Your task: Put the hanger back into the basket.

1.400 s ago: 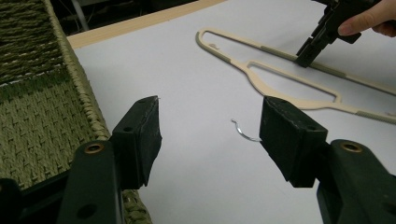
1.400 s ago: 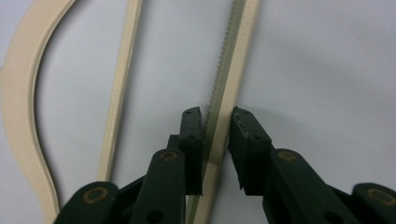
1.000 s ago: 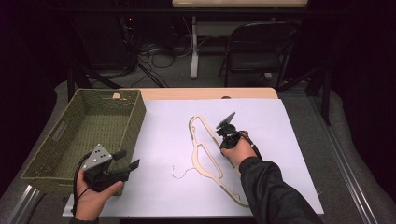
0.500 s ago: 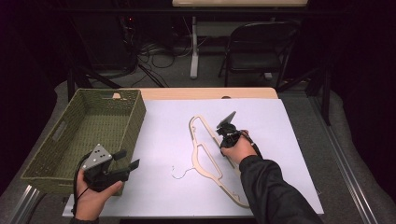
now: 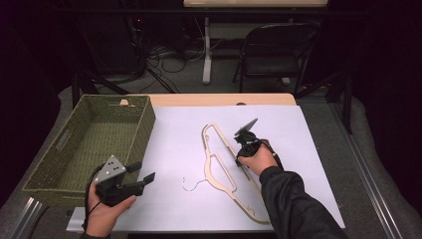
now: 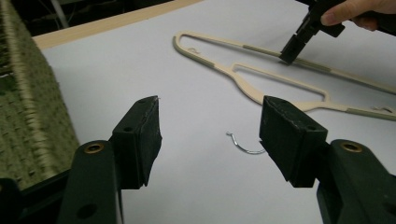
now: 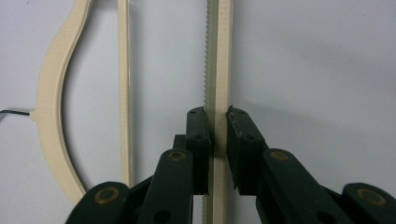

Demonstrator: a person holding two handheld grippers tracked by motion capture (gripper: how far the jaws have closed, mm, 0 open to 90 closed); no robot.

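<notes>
I count one hanger (image 5: 224, 169), one basket (image 5: 144, 130) at 9 o'clock, looks empty. Right gripper (image 7: 217, 122) pinches the hanger bar; left gripper (image 6: 210, 140) spread, holding nothing.

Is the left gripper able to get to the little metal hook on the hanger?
Probably yes. The left gripper is open, and only bare white paper lies between it and the metal hook.

high: above, forward-down | gripper views: low, close | shared: hanger (image 5: 224, 164)
</notes>
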